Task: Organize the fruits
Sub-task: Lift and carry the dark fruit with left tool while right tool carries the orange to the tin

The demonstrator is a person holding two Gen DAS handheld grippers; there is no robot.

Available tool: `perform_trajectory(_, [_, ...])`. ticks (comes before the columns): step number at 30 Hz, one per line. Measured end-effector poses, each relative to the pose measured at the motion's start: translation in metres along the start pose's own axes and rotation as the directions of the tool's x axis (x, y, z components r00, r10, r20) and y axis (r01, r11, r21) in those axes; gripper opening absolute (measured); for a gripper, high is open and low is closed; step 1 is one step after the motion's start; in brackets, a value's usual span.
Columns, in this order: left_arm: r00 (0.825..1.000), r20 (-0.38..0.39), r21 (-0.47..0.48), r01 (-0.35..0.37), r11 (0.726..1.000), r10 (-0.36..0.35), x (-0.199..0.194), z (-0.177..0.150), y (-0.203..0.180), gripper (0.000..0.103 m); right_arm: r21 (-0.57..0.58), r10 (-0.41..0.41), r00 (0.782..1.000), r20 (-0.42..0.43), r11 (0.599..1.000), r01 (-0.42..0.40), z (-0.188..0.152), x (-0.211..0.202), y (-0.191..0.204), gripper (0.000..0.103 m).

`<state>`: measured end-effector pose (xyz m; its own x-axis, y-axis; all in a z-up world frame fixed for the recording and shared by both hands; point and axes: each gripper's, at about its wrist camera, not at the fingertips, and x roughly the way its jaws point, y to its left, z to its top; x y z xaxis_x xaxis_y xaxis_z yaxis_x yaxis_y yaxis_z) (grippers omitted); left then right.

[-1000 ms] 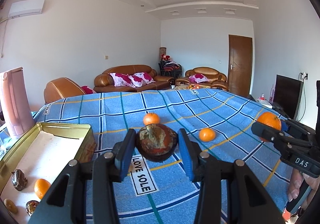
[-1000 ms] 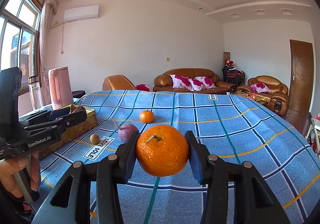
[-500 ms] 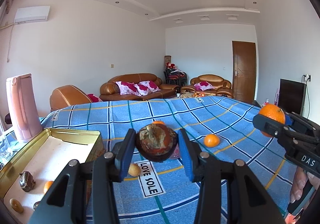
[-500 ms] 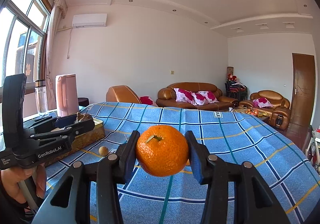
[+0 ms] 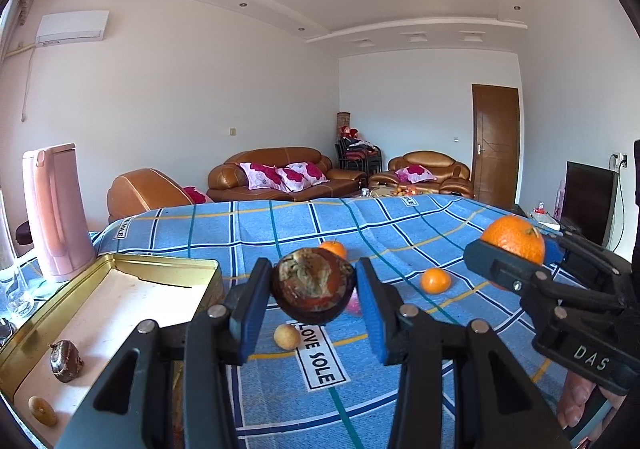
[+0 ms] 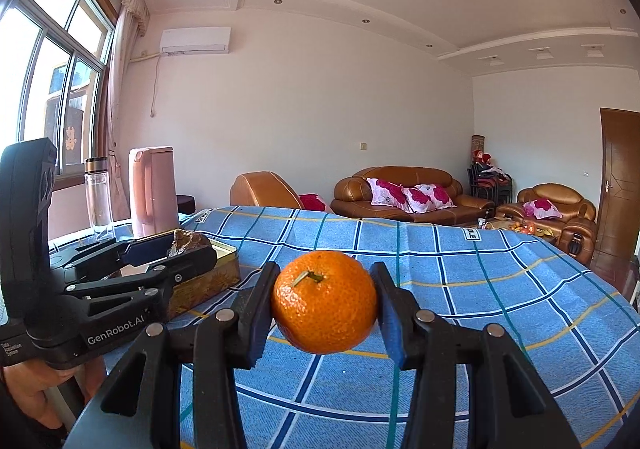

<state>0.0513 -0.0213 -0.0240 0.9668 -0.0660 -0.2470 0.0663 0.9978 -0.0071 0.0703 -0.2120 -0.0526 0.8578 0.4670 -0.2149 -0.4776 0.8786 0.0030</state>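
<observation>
My left gripper (image 5: pixel 314 291) is shut on a dark brown mangosteen (image 5: pixel 314 285) and holds it above the blue checked tablecloth, just right of the gold tin tray (image 5: pixel 160 263). My right gripper (image 6: pixel 324 305) is shut on an orange tangerine (image 6: pixel 325 301), held above the cloth; it also shows at the right of the left wrist view (image 5: pixel 514 239). The tray holds a dark fruit (image 5: pixel 66 355) and a small yellow fruit (image 5: pixel 42 410). Two tangerines (image 5: pixel 435 280) (image 5: pixel 333 247), a small yellow fruit (image 5: pixel 286 336) and a pink fruit (image 5: pixel 354 307) lie on the cloth.
A pink kettle (image 5: pixel 56 209) stands behind the tray at the table's left, with a clear bottle (image 6: pixel 98 195) beside it. Brown sofas (image 5: pixel 276 177) and a door (image 5: pixel 495 141) are beyond the table's far edge. A dark screen (image 5: pixel 588 197) stands at the right.
Both grippers have risen and tilted up while keeping their fruit. The tray and loose fruit now sit lower in the left wrist view. The right wrist view has lost sight of the loose fruit.
</observation>
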Motion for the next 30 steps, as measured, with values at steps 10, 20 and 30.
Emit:
perform_trajectory(10, [1.0,-0.008,-0.022,-0.019,1.0,0.018,-0.006,-0.001,0.015,0.045,-0.024,0.04,0.999,-0.006,0.999,-0.04,0.001,0.013,0.029,0.048])
perform_trajectory(20, [0.999,-0.014,-0.035,-0.034,0.999,0.034,-0.013,-0.003,0.028,0.045,-0.04,0.08,0.997,-0.009,0.996,-0.08,0.005,0.025,0.054,0.048])
perform_trajectory(30, [0.996,-0.028,-0.055,-0.081,0.995,0.08,-0.02,-0.005,0.047,0.045,-0.059,0.112,0.993,-0.019,0.992,-0.113,0.006,0.035,0.076,0.048])
